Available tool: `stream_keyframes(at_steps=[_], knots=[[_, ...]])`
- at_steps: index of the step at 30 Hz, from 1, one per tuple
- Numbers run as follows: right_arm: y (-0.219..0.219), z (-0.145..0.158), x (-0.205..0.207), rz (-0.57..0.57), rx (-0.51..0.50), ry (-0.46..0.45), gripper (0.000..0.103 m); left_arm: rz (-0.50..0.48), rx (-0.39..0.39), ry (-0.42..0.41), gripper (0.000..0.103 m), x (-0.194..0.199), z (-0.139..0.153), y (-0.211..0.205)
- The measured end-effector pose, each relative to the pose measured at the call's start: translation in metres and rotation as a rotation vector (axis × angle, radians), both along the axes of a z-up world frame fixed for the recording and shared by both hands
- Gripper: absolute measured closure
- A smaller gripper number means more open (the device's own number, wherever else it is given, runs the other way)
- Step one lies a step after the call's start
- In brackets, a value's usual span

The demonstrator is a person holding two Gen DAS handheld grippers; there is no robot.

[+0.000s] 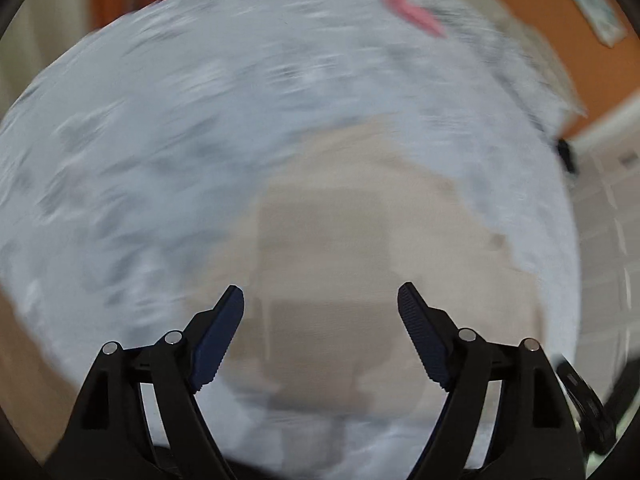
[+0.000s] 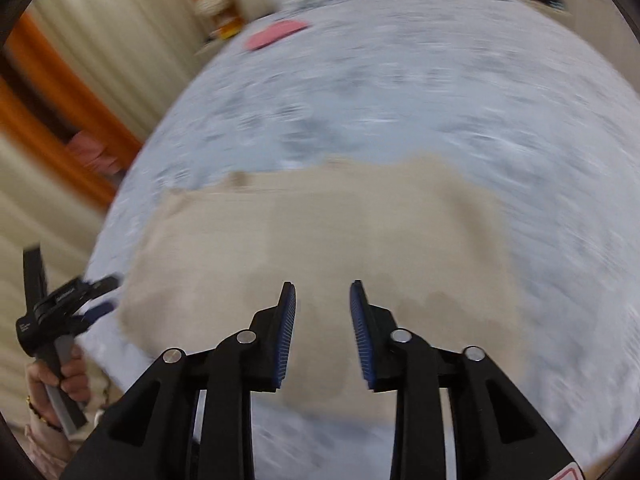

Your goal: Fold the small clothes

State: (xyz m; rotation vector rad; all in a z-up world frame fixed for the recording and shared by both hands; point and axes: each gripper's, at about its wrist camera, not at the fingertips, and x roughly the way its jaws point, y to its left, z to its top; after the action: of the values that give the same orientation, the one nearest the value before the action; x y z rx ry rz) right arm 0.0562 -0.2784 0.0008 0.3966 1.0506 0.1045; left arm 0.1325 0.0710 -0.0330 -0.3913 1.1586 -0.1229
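Here, a beige cloth point(image 2: 320, 240) flat on the blue-grey bed cover point(image 2: 440, 100), ready for a fold. Left gripper point(image 1: 320, 308) above the cloth, fingers wide apart, nothing between them. Right gripper point(image 2: 323, 308) above it too, fingers close but with a gap, nothing pinched. Both tipped down, likely to grab an edge. Far off, a pink thing point(image 2: 276, 34), too blurry to name.

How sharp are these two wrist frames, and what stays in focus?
Left wrist view: bedspread and beige garment smeared by motion blur; only the left gripper is crisp. Right wrist view: same smear over the garment; the right gripper is sharp. Fisheye bends both.
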Motion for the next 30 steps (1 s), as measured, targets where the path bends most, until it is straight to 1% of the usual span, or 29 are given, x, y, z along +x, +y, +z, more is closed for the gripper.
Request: stream_keyframes(at_steps=[1, 2, 3, 4, 5, 6, 7, 8, 9, 10, 11, 12, 13, 14, 15, 16, 17, 18, 19, 20, 21, 23, 25, 26, 28, 29, 30], knots=[[0.012, -0.006, 0.011, 0.033, 0.022, 0.005, 0.077, -0.052, 0.002, -0.020, 0.026, 0.005, 0.003, -0.022], [0.025, -0.013, 0.025, 0.067, 0.043, 0.014, 0.077, -0.089, 0.009, -0.023, 0.024, 0.009, 0.001, -0.037], [0.043, -0.024, 0.039, 0.113, 0.050, 0.034, 0.078, -0.147, 0.034, -0.018, 0.023, 0.018, -0.006, -0.058], [0.056, -0.036, 0.049, 0.157, 0.033, 0.056, 0.080, -0.178, 0.073, -0.008, 0.023, 0.024, -0.017, -0.071], [0.062, -0.045, 0.057, 0.176, -0.017, 0.074, 0.083, -0.201, 0.165, 0.023, 0.023, 0.034, -0.034, -0.084], [0.059, -0.054, 0.063, 0.161, -0.119, 0.095, 0.083, -0.207, 0.225, 0.047, 0.026, 0.039, -0.047, -0.087], [0.043, -0.062, 0.066, 0.107, -0.219, 0.115, 0.084, -0.201, 0.263, 0.068, 0.026, 0.044, -0.058, -0.085], [0.021, -0.066, 0.063, 0.039, -0.263, 0.126, 0.093, -0.194, 0.258, 0.068, 0.026, 0.045, -0.060, -0.078], [-0.009, -0.067, 0.057, -0.045, -0.236, 0.132, 0.100, -0.188, 0.226, 0.051, 0.026, 0.046, -0.057, -0.069], [-0.037, -0.066, 0.049, -0.121, -0.168, 0.137, 0.103, -0.181, 0.211, 0.045, 0.026, 0.047, -0.053, -0.059], [-0.063, -0.064, 0.038, -0.215, -0.116, 0.147, 0.102, -0.172, 0.207, 0.040, 0.026, 0.046, -0.051, -0.050], [-0.083, -0.055, 0.024, -0.300, -0.134, 0.150, 0.092, -0.159, 0.209, 0.034, 0.026, 0.047, -0.049, -0.041], [-0.088, -0.046, 0.014, -0.312, -0.147, 0.125, 0.091, -0.146, 0.209, 0.036, 0.026, 0.049, -0.050, -0.035], [-0.087, -0.042, 0.008, -0.292, -0.137, 0.107, 0.091, -0.141, 0.200, 0.042, 0.026, 0.049, -0.049, -0.034], [-0.081, -0.040, 0.002, -0.240, -0.109, 0.089, 0.092, -0.137, 0.189, 0.047, 0.026, 0.050, -0.050, -0.033], [-0.077, -0.045, -0.001, -0.202, -0.122, 0.100, 0.095, -0.134, 0.192, 0.045, 0.026, 0.048, -0.050, -0.033], [-0.078, -0.054, -0.001, -0.197, -0.155, 0.130, 0.099, -0.135, 0.197, 0.044, 0.026, 0.047, -0.050, -0.033], [-0.086, -0.069, -0.005, -0.232, -0.177, 0.189, 0.103, -0.137, 0.202, 0.044, 0.026, 0.044, -0.048, -0.035], [-0.093, -0.071, -0.010, -0.258, -0.135, 0.192, 0.103, -0.139, 0.205, 0.043, 0.026, 0.041, -0.045, -0.035], [-0.099, -0.067, -0.016, -0.300, -0.075, 0.178, 0.103, -0.144, 0.209, 0.041, 0.026, 0.040, -0.043, -0.034], [-0.096, -0.059, -0.017, -0.307, -0.065, 0.163, 0.095, -0.151, 0.223, 0.035, 0.026, 0.040, -0.040, -0.031], [-0.071, -0.037, -0.015, -0.242, -0.122, 0.117, 0.093, -0.147, 0.257, 0.024, 0.025, 0.034, -0.036, -0.031], [-0.047, -0.025, -0.012, -0.175, -0.123, 0.083, 0.093, -0.133, 0.270, 0.017, 0.024, 0.030, -0.032, -0.023], [-0.027, -0.018, -0.009, -0.127, -0.122, 0.062, 0.093, -0.125, 0.268, 0.019, 0.024, 0.028, -0.031, -0.019], [-0.005, -0.013, -0.001, -0.065, -0.124, 0.049, 0.093, -0.099, 0.258, 0.024, 0.022, 0.024, -0.030, -0.005], [0.012, -0.013, 0.004, -0.028, -0.113, 0.049, 0.093, -0.080, 0.245, 0.022, 0.017, 0.023, -0.029, 0.002], [0.017, -0.015, 0.007, -0.007, -0.110, 0.051, 0.093, -0.047, 0.223, 0.017, 0.015, 0.022, -0.030, 0.014]])
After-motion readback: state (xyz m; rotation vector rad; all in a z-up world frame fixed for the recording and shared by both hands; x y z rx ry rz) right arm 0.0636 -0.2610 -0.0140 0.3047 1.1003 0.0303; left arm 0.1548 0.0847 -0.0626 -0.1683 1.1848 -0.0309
